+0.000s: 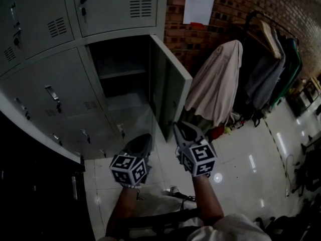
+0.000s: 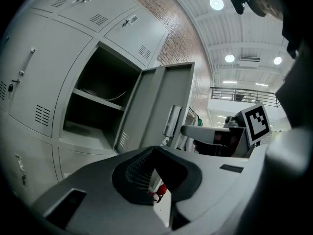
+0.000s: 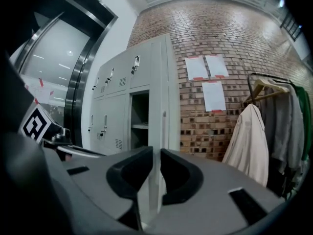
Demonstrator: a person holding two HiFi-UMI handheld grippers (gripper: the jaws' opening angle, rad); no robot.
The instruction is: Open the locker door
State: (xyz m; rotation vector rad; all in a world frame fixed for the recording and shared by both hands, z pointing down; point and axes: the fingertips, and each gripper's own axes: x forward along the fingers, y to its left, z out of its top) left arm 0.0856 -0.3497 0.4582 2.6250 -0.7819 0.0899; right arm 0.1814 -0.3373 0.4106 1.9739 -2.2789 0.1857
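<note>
1. Locker door (image 1: 173, 97): one, grey, already swung wide open. It hangs on the right side of its compartment, at the right end of the locker bank (image 1: 55, 79), below the top row. It stands ahead of both grippers, apart from them.
2. Open compartment (image 1: 120, 54): one, holding one shelf (image 1: 123, 73); the dark interior shows us nothing more.
3. Other locker doors in view: all shut; we cannot settle their number.
4. Left gripper (image 2: 154, 150): one, jaws closed together, gripping nothing.
5. Right gripper (image 3: 157, 153): one, jaws a narrow slit apart, nothing between them; the door's edge shows far beyond.
6. Brick wall (image 3: 230, 33): three paper sheets (image 3: 213, 95) stuck on it.
7. Clothes rack (image 3: 255, 75): one, carrying a pale coat (image 1: 215, 84), darker garments and one wooden hanger (image 1: 271, 38).
</note>
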